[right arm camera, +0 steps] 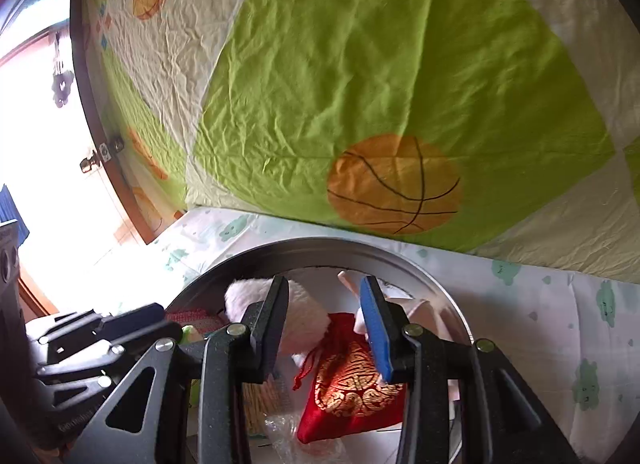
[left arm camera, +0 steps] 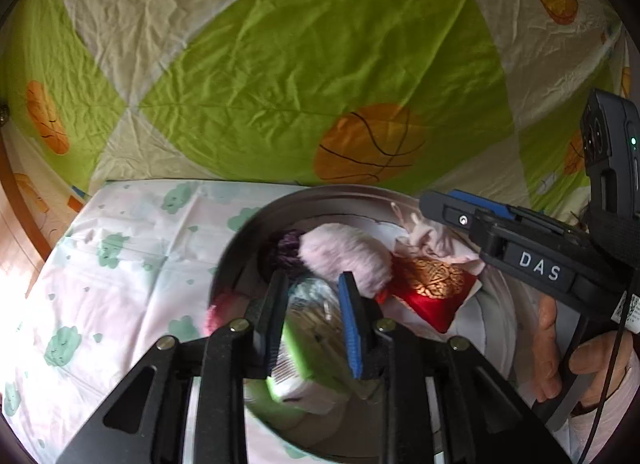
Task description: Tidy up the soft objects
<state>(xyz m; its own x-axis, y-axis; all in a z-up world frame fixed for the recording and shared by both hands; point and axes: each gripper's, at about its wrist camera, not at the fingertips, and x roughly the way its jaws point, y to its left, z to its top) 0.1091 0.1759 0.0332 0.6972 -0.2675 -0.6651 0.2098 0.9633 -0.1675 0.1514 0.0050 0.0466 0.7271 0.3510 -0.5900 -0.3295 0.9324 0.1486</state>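
A round metal basin (left arm camera: 256, 220) (right arm camera: 400, 254) holds several soft things: a pale pink furry piece (left arm camera: 344, 254) (right arm camera: 304, 324), a red and gold drawstring pouch (left arm camera: 434, 288) (right arm camera: 352, 388), a purple knit item (left arm camera: 288, 250), a light pink cloth (left arm camera: 436, 240) and a clear packet with green edge (left arm camera: 304, 340). My left gripper (left arm camera: 314, 284) hangs over the basin with its jaws apart around the packet, not clamping it. My right gripper (right arm camera: 324, 292) is open above the pouch and fur; it also shows in the left wrist view (left arm camera: 448, 204).
The basin sits on a white sheet with green cloud prints (left arm camera: 120, 264) (right arm camera: 560, 324). Behind it rises a green and cream cloth with basketball prints (left arm camera: 320, 64) (right arm camera: 392, 104). A bright window with a wooden frame (right arm camera: 100, 152) is at the left.
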